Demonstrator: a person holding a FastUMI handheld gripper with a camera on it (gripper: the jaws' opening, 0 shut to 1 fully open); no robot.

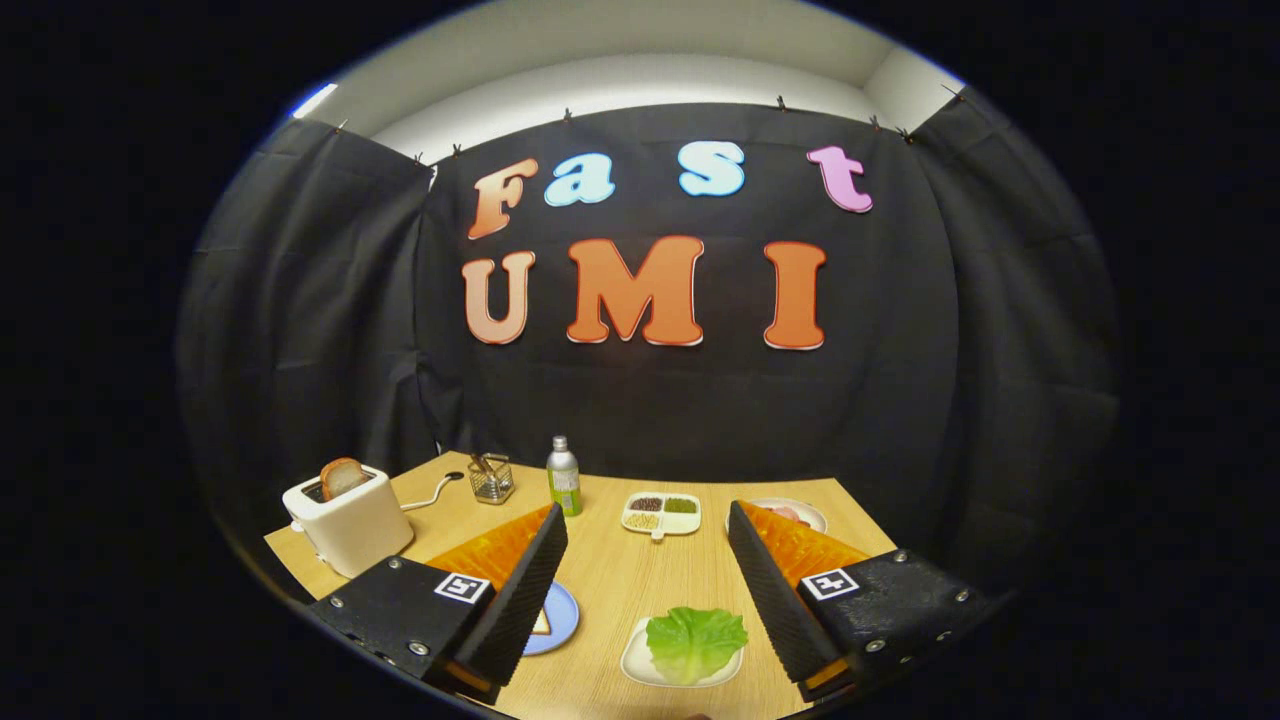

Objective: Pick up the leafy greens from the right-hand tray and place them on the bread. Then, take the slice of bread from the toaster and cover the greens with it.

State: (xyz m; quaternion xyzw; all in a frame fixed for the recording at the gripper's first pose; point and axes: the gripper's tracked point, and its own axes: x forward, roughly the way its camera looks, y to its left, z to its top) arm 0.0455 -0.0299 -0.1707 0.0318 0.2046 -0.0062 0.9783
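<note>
Your gripper (648, 560) hangs above the table (620, 580), fingers spread wide, nothing between them. Ribbed black pads (525, 590) face inward, orange backing behind.

Leafy greens (696, 642): low between the fingers, nearer the right one, below the tips and closer to you than them. One crinkled, bright green leaf, soft and limp by the look of it, lying flat on a small white tray (636, 662). No clear long axis; roughly as wide as deep. Judgement: the coming move is down and a touch right, tips tilted toward the leaf.

Blue plate (562, 618) sits just left of the tray, half hidden by the left finger; a corner of bread (541, 624) shows on it.

Farther out, left: cream toaster (350, 522), a browned slice (342, 478) standing in its slot. Beyond the fingertips: green-labelled bottle (563, 476), divided dish (661, 514), wire holder (490, 478).
</note>
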